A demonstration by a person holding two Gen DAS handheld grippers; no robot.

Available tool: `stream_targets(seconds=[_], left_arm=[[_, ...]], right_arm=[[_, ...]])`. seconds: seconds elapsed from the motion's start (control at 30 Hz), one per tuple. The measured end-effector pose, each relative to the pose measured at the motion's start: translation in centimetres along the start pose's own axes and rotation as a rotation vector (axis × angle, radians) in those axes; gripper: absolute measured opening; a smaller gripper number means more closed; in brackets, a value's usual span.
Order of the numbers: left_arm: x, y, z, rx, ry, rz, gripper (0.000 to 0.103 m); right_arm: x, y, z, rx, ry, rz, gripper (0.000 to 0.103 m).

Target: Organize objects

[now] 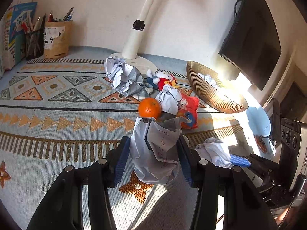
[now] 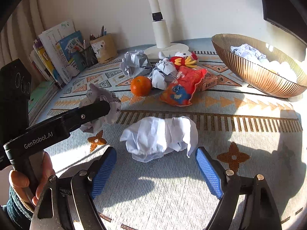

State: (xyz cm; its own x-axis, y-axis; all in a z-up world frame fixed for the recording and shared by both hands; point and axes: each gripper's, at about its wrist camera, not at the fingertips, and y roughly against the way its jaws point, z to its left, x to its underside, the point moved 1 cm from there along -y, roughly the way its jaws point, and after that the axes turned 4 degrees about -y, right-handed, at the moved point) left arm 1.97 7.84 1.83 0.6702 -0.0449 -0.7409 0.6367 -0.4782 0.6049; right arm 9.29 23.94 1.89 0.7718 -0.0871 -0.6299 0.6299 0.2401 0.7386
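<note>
My left gripper is shut on a crumpled paper ball with red writing, held above the patterned cloth; it also shows in the right wrist view. My right gripper is open, its blue pads on either side of a white crumpled paper ball that lies on the cloth just ahead. Further back lie an orange, two more paper balls, a red snack bag and a Hello Kitty plush. A ribbed bowl at the right holds crumpled paper.
A white lamp base stands at the back. Pen holders and books line the back left. A dark monitor hangs at the right. A small box lies beside the snack bag.
</note>
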Motion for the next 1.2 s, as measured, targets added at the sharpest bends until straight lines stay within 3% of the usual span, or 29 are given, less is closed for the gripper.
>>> stream_targets(seconds=[0.27,0.47,0.63,0.67,0.73,0.77,0.8,1.0,1.1,1.2], left_arm=[[0.2,0.0,-1.3,-0.052,-0.068,-0.007,0.05],[0.1,0.7,0.0,-0.073,0.005,-0.048,0.05],[0.1,1.0,1.2,-0.064,0.062,-0.062,0.05],[0.1,0.9,1.1,-0.064,0.056,-0.059,0.05],[0.1,0.8,0.6,-0.069,0.031,-0.057,0.05],[0.2,0.8,0.3,-0.073,0.015,-0.055,0.05],[0.2,0.7,0.0,-0.078,0.001,-0.052,0.05],[0.1,0.5,-0.6,-0.107,-0.006,-0.022,0.05],[-1.7,0.6,-2.7,-0.02,-0.016,-0.013,0.05],[-5.8,0.4,-6.8,0.052,-0.089,-0.038,0.05]], right_arm=[[-1.2,0.0,-1.9,-0.115,-0.18,0.01,0.083],[-4.0,-0.9,-0.8,-0.052,-0.177,0.011,0.083],[-4.8,-3.0,-0.1,0.054,-0.138,0.031,0.087],[-4.7,-3.4,-0.2,0.053,-0.14,0.035,0.085],[-4.2,-3.9,-0.3,0.049,-0.14,0.042,0.062],[-4.0,-3.9,-0.4,0.045,-0.141,0.045,0.062],[-4.1,-3.5,-0.5,0.047,-0.144,0.026,0.057],[-3.6,-0.5,-2.1,0.074,-0.164,-0.021,0.056],[-5.1,3.2,-4.7,0.13,-0.19,-0.089,0.056],[-8.1,7.7,-8.3,0.171,-0.252,-0.198,0.057]])
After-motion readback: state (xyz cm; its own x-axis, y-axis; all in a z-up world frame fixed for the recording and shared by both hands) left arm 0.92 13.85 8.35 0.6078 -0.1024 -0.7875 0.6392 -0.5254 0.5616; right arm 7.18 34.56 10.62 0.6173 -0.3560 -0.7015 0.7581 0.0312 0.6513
